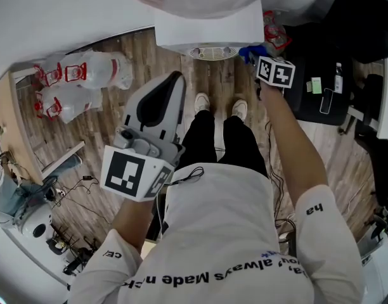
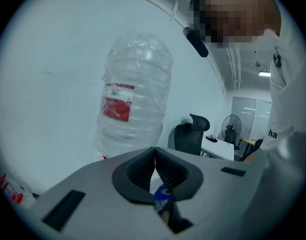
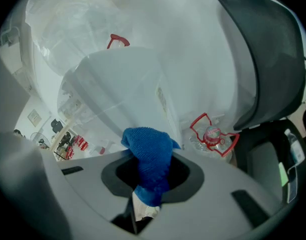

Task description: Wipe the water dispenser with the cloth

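The white water dispenser [image 1: 206, 23] stands in front of my feet, its round drip grille [image 1: 212, 52] facing me. In the right gripper view its white body [image 3: 124, 91] fills the middle, with a plastic-wrapped bottle [image 3: 68, 19] on top. My right gripper [image 3: 150, 170] is shut on the blue cloth [image 3: 149, 154], which bunches out past the jaws close to the dispenser's side. In the head view the cloth [image 1: 251, 52] shows beside the right gripper's marker cube [image 1: 274, 72]. My left gripper [image 1: 176, 80] is held away from the dispenser, raised, jaws shut and empty [image 2: 154, 155].
Several large water bottles [image 1: 86, 75] lie on the wooden floor to the left. A black office chair [image 3: 263, 54] and an empty bottle with a red handle [image 3: 213, 134] are right of the dispenser. Another wrapped bottle [image 2: 135, 99] stands by the wall. Cables [image 1: 86, 189] trail on the floor.
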A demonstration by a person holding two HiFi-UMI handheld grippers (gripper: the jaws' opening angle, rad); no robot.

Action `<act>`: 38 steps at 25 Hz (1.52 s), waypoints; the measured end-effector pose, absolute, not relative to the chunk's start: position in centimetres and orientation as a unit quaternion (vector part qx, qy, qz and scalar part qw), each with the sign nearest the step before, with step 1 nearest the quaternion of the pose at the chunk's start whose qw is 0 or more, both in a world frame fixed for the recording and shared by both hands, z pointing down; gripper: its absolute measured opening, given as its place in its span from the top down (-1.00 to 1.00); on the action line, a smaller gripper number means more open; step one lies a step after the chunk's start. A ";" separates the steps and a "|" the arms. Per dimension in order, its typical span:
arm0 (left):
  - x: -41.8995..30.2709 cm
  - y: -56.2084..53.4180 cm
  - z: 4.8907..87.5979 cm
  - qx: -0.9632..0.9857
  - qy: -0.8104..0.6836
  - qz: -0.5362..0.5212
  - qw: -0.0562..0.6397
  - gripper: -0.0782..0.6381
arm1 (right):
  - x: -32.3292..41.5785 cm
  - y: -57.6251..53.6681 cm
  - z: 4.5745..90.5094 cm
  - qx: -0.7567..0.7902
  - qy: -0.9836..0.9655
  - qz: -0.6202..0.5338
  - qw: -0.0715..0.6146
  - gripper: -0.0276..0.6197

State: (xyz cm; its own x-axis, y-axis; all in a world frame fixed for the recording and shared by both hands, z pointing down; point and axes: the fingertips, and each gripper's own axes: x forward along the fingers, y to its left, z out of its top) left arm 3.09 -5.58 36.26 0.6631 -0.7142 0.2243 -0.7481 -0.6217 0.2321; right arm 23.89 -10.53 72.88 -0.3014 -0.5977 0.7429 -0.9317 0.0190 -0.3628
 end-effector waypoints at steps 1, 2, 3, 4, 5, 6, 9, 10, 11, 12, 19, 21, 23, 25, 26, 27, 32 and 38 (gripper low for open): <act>3.2 -5.6 36.6 0.899 -0.406 0.056 0.155 0.73 | 23.9 -10.5 73.1 0.558 -0.686 0.423 0.197 0.64; 3.3 -5.6 37.0 0.899 -0.405 0.058 0.155 0.73 | 23.9 -10.5 73.3 0.559 -0.686 0.422 0.198 0.64; 3.4 -5.6 37.4 0.900 -0.404 0.059 0.156 0.73 | 23.9 -10.5 73.6 0.559 -0.686 0.420 0.199 0.64; 3.6 -5.7 37.7 0.900 -0.403 0.060 0.157 0.73 | 23.9 -10.6 73.8 0.559 -0.687 0.418 0.199 0.64; 3.8 -5.7 38.1 0.900 -0.402 0.060 0.157 0.73 | 23.9 -10.6 74.1 0.560 -0.688 0.416 0.200 0.64; 3.9 -5.7 38.3 0.901 -0.401 0.061 0.157 0.73 | 23.9 -10.6 74.3 0.560 -0.689 0.414 0.200 0.64; 4.3 -5.8 39.1 0.902 -0.398 0.063 0.156 0.73 | 24.0 -10.4 74.9 0.563 -0.693 0.402 0.205 0.64; 4.4 -5.8 39.4 0.902 -0.397 0.064 0.156 0.73 | 24.0 -10.4 75.1 0.564 -0.694 0.398 0.206 0.64; 4.4 -5.9 39.7 0.902 -0.397 0.065 0.157 0.73 | 24.0 -10.4 75.4 0.565 -0.695 0.394 0.207 0.64; 4.5 -6.0 40.0 0.902 -0.397 0.066 0.158 0.73 | 24.0 -10.5 75.6 0.566 -0.695 0.392 0.208 0.64; 4.6 -5.8 42.7 0.899 -0.398 0.078 0.165 0.73 | 24.0 -10.4 77.7 0.564 -0.697 0.388 0.213 0.63; 4.5 -6.0 43.4 0.898 -0.399 0.079 0.168 0.73 | 23.9 -10.5 78.4 0.564 -0.697 0.388 0.215 0.63; 4.5 -6.1 43.9 0.897 -0.400 0.078 0.170 0.73 | 23.8 -10.6 79.1 0.564 -0.695 0.389 0.217 0.63; 4.5 -6.2 44.6 0.897 -0.399 0.078 0.171 0.73 | 23.8 -10.6 79.8 0.565 -0.693 0.391 0.218 0.63; 4.5 -6.2 44.9 0.897 -0.399 0.080 0.172 0.73 | 23.8 -10.6 80.2 0.566 -0.692 0.392 0.219 0.63; 4.4 -6.3 45.3 0.897 -0.399 0.081 0.174 0.73 | 23.8 -10.6 80.6 0.566 -0.690 0.393 0.220 0.63; 4.1 -6.5 47.0 0.894 -0.402 0.087 0.178 0.73 | 23.8 -10.8 82.2 0.570 -0.686 0.395 0.220 0.63; 3.9 -6.3 49.1 0.892 -0.401 0.094 0.185 0.73 | 23.8 -10.8 84.2 0.572 -0.687 0.389 0.224 0.63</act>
